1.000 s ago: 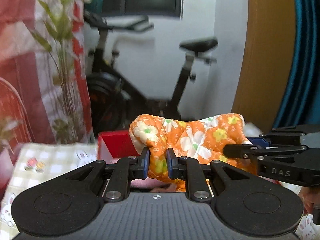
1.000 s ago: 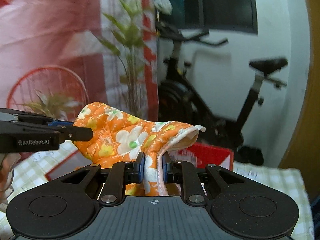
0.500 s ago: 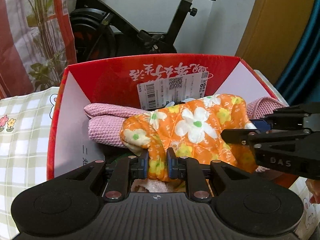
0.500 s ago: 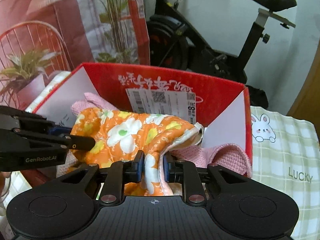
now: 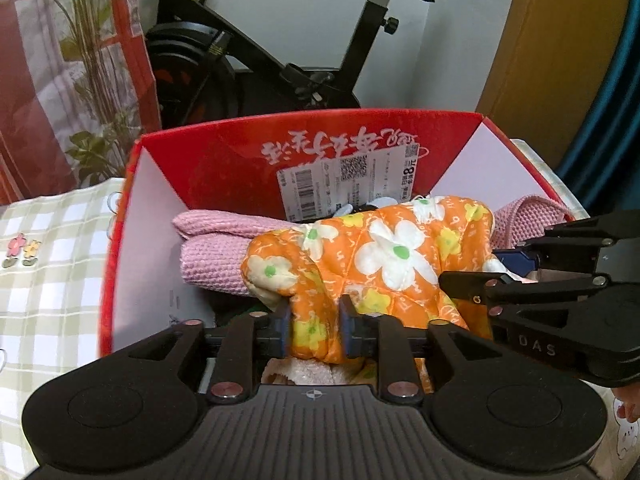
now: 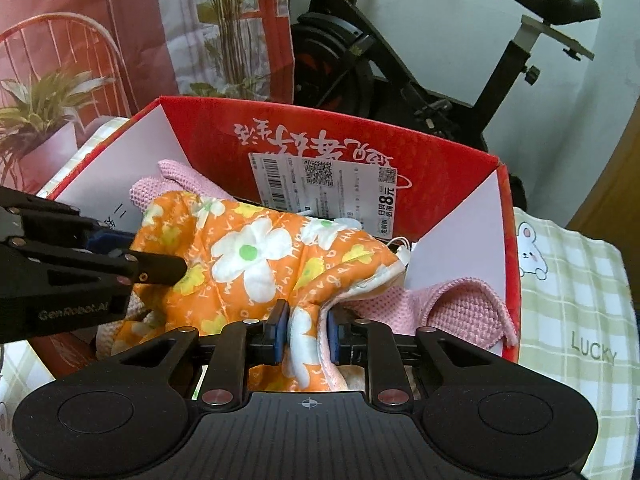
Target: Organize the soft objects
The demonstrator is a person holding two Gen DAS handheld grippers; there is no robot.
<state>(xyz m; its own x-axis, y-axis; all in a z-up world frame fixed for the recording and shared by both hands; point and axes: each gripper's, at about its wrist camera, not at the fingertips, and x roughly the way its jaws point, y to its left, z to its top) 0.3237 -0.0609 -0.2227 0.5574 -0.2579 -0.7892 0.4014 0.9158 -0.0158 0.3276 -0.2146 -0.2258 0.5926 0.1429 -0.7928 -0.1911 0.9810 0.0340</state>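
Two grippers are engaged with one orange flowered quilted piece (image 5: 384,264), which is lowered inside the red cardboard box (image 5: 224,152) and lies on top of a pink knitted cloth (image 5: 216,256). The step in hand is judged to be the release: the piece has been brought to its place in the box, and only the letting go is left.

The left gripper (image 5: 314,326) has just been opening. Its blue pads (image 5: 282,326) stand a little off a fold of the orange fabric, which still sits between them, so the hold on that side is taken as let go. The right gripper (image 6: 304,334) is seen with its pads tight on the white-lined hem of the same piece (image 6: 256,256), and is read as still clenched on it, though the fabric bunches there and the contact is not wholly clear.

Beneath the orange piece something pale and fleecy is glimpsed at the near edge of the box; what it is cannot be told.

For the next move, the right jaws would need to be parted as well, and both grippers drawn up and toward the near side without snagging the folds. If the hem is dragged, the piece could be pulled over the near wall. The checked tablecloth (image 6: 576,304) to the right is left untouched.
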